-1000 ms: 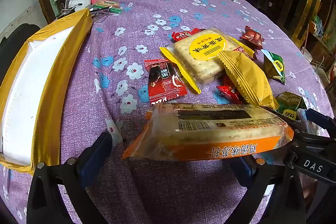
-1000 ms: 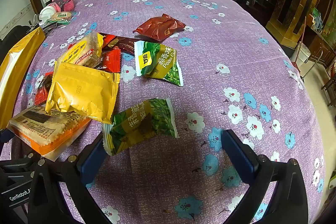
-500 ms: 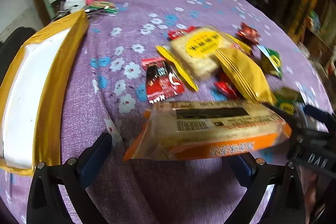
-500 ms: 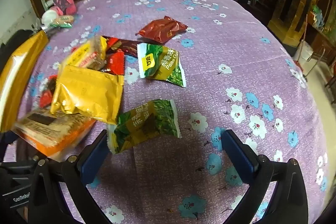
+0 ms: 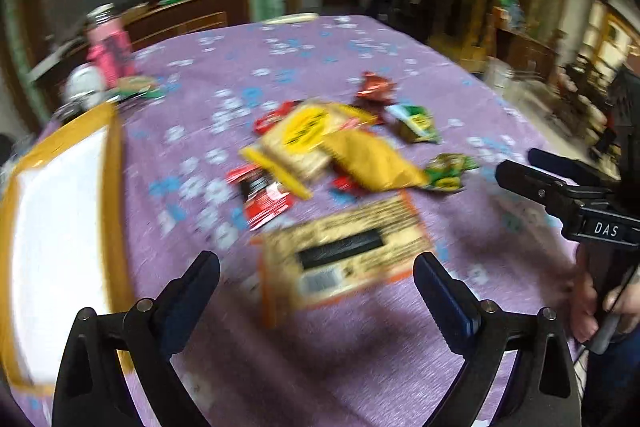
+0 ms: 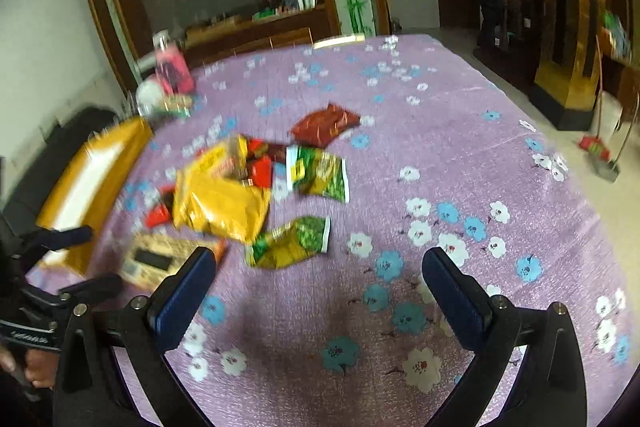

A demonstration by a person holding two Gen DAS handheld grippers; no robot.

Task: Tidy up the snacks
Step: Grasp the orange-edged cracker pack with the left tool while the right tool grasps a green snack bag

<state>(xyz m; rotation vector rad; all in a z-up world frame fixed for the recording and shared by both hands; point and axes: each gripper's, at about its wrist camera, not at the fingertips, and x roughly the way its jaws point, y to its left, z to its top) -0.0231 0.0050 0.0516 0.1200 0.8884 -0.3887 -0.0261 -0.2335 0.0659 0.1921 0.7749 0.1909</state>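
Note:
Several snack packets lie in a loose pile on the purple flowered tablecloth (image 5: 320,67). An orange-edged cracker pack (image 5: 344,257) lies flat just beyond my left gripper (image 5: 316,285), which is open and raised above it. Behind it are a yellow bag (image 5: 372,159), a round-label cracker pack (image 5: 304,139) and a red packet (image 5: 264,197). My right gripper (image 6: 318,281) is open and holds nothing. A green pea packet (image 6: 290,243) lies ahead of it on the cloth, and a second green packet (image 6: 320,173) and a brown packet (image 6: 324,125) lie farther off.
A gold-rimmed white box (image 5: 56,227) sits at the table's left edge. A pink bottle (image 5: 110,47) and small items stand at the far left corner. A hand (image 5: 596,303) holds the right gripper's handle. Bare cloth stretches right of the snacks.
Both grippers have lifted and pulled back from the table; the views are blurred by motion. The cracker pack now lies flat on the cloth, farther from the left fingers.

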